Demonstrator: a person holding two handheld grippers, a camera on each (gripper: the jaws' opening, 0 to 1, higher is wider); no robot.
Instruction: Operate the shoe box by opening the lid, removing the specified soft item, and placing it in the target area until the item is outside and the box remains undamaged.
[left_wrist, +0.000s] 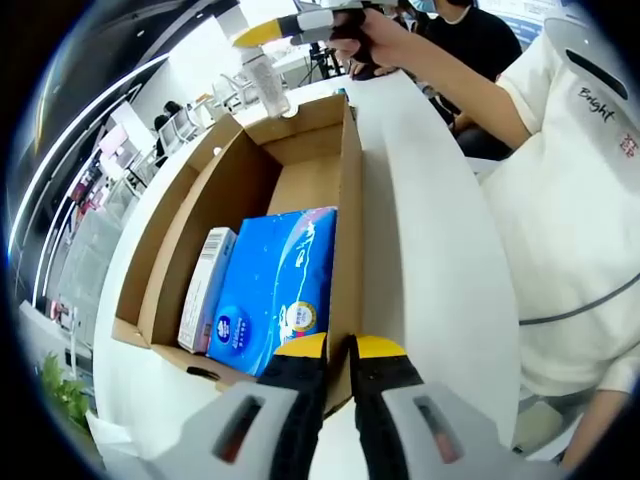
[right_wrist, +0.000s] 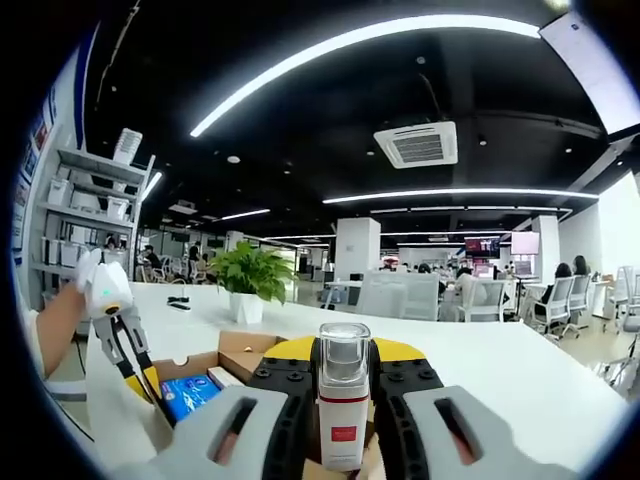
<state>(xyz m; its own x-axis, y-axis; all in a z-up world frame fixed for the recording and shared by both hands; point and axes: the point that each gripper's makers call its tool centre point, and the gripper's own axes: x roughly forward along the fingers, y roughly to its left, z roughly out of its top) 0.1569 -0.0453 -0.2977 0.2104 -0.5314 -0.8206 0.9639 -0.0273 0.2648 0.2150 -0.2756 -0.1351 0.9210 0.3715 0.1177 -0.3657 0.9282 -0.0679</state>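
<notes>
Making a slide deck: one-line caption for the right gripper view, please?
Right gripper clamps a white bottle above the open shoe box.

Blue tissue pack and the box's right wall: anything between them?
Nothing. In the left gripper view the blue tissue pack lies directly against the box's right wall; the left gripper pinches that wall's near end.

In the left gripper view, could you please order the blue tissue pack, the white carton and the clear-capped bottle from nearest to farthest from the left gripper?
1. Blue plastic tissue pack, in the box, just beyond the left gripper.
2. White upright carton, beside it, leftward.
3. Clear-capped bottle, held beyond the box's far end.
</notes>
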